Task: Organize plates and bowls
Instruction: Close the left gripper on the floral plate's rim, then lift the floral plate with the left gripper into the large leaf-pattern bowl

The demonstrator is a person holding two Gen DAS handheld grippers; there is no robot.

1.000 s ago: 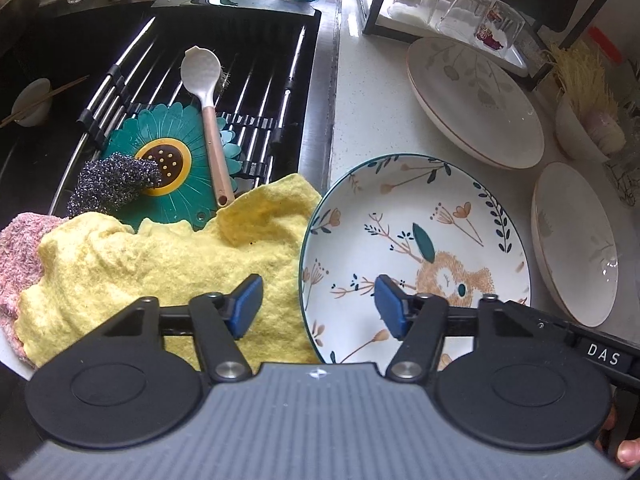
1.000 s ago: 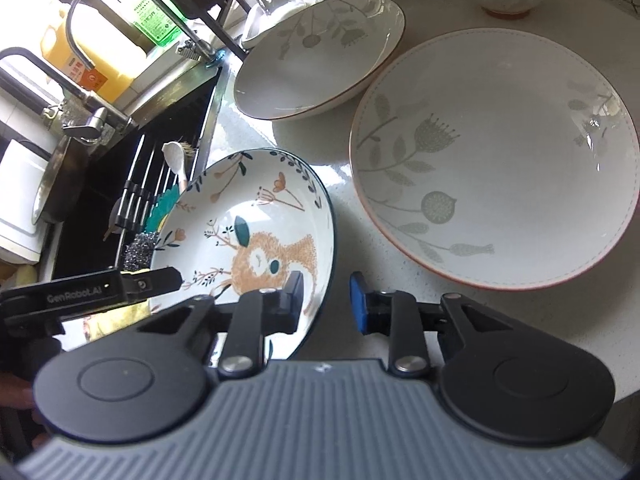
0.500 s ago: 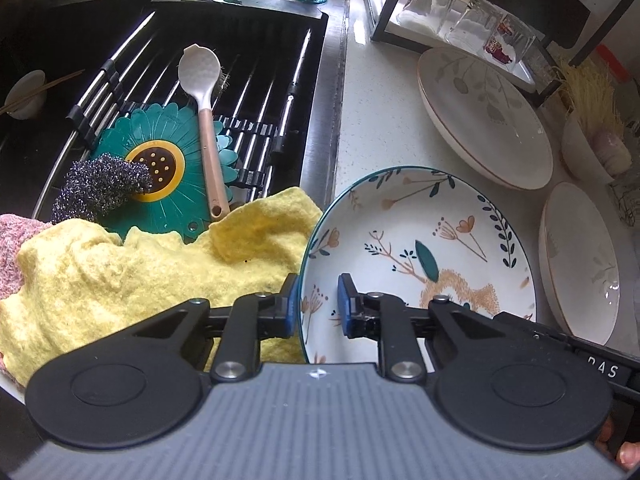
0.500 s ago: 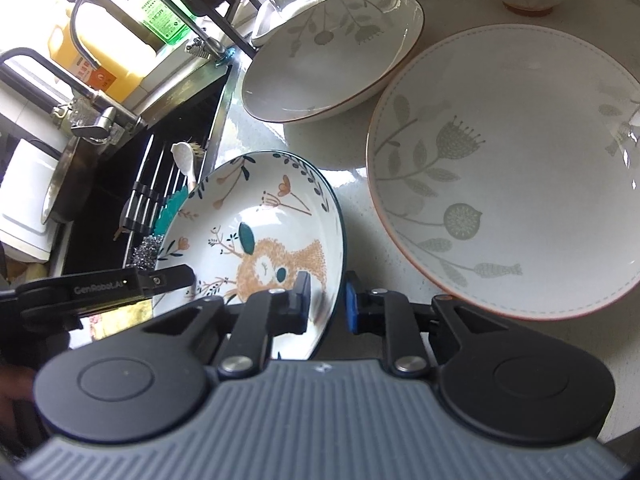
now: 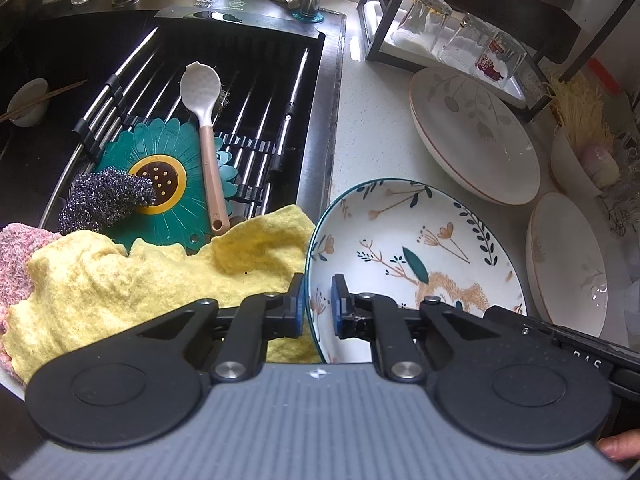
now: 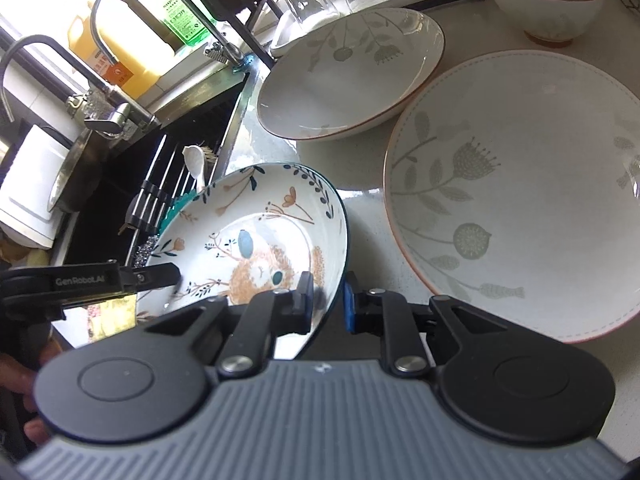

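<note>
both claws are on the same dish here. the painted plate (image 5: pixel 420 248) sits on the tabletop (image 5: pixel 372 128) right next to the sink (image 5: pixel 320 92), and it looks tipped up a bit in the right wrist view. left claw (image 5: pixel 316 306) is closing on the plate's sink-side rim, rim between the blue pads, which look to be touching it. right claw (image 6: pixel 328 300) is clamped on the opposite rim, the side facing the big floral bowl (image 6: pixel 520 184).

so the plate spans straight across between the two claws, neither hand nearer. my guess: next is a two-handed lift toward the floral bowl or the other floral plate (image 5: pixel 472 132), and both sides need to rise evenly or it tilts.
</note>
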